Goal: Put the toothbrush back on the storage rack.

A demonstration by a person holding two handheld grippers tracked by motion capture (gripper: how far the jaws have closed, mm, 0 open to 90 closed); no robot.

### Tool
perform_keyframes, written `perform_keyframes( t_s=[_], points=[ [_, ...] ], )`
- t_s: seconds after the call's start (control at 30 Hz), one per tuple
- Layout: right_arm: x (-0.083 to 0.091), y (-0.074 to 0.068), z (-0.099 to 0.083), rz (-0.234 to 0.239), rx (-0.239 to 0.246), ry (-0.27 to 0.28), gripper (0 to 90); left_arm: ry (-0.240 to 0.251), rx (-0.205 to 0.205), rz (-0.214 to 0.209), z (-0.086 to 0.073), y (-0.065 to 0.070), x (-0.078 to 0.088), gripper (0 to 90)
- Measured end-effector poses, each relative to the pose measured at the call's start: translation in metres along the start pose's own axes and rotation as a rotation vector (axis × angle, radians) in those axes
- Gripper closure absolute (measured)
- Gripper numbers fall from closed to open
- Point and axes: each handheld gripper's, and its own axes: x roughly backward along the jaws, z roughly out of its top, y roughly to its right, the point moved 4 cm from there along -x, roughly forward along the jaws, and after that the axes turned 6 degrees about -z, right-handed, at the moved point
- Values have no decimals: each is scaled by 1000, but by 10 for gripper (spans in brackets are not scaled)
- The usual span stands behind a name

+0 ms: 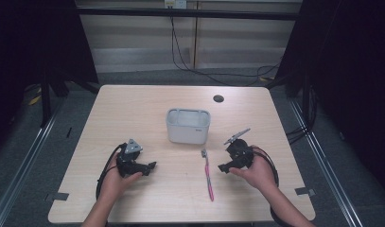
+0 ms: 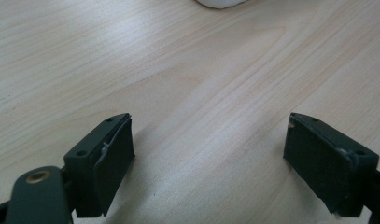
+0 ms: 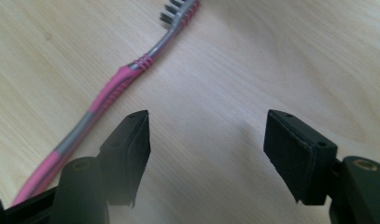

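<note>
Pink-and-grey plastic toothbrush (image 1: 208, 174) flat on the pale wood-grain bench (image 1: 133, 109), toward the near edge and a little right of centre, bristle head pointing away from the person, handle end nearest them. Touched by neither gripper.

At far left, left hand (image 1: 115, 178) wrapped round the black left gripper (image 1: 151, 166), grey three-cornered plate on top, black cable looping back past the wrist. Jaws released, spread wide over bare bench with nothing between them; seen the same way in the left gripper view (image 2: 208, 154), with a sliver of something white at the top edge.

Behind and between the two hands, near the middle of the bench, a light grey rounded-rectangular plastic tub (image 1: 188, 125), upright, open top, well apart from both grippers. Toothbrush just in front of it, slightly to its right.

At right, right hand (image 1: 258, 172) holding the black right gripper (image 1: 223, 168), tilted, pointing left toward the toothbrush. Jaws released and empty. In the right gripper view (image 3: 206, 149), toothbrush (image 3: 108, 93) lying slantwise just outside one jaw, not between the two.

Small dark round hole (image 1: 218, 98) in the bench toward its far right.
</note>
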Motion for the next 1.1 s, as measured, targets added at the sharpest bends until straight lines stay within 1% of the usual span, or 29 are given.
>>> perform_keyframes(
  t_s=[0.1,0.2,0.33,0.43,0.5,0.7,0.8,0.93,1.1],
  points=[
    [1,-4,5,14,3,-8,342,0,0,0,0,0,0,156],
    [1,-8,8,41,-23,-24,356,-1,-2,1,0,0,0,156],
    [-1,-12,11,50,-42,-56,370,0,1,0,0,0,0,156],
    [-2,-14,14,61,-57,-68,381,0,1,0,0,0,0,156],
    [-2,-16,16,67,-59,-70,384,0,0,0,0,0,0,156],
    [-6,-21,22,74,-66,-88,387,0,0,0,0,0,0,156],
    [-7,-22,25,74,-71,-86,388,-2,-6,1,0,0,0,157],
    [-9,-22,30,74,-80,-86,393,0,1,-2,0,0,0,157],
    [-17,-24,34,82,-96,-96,408,0,1,-2,0,0,0,158]
  ],
)
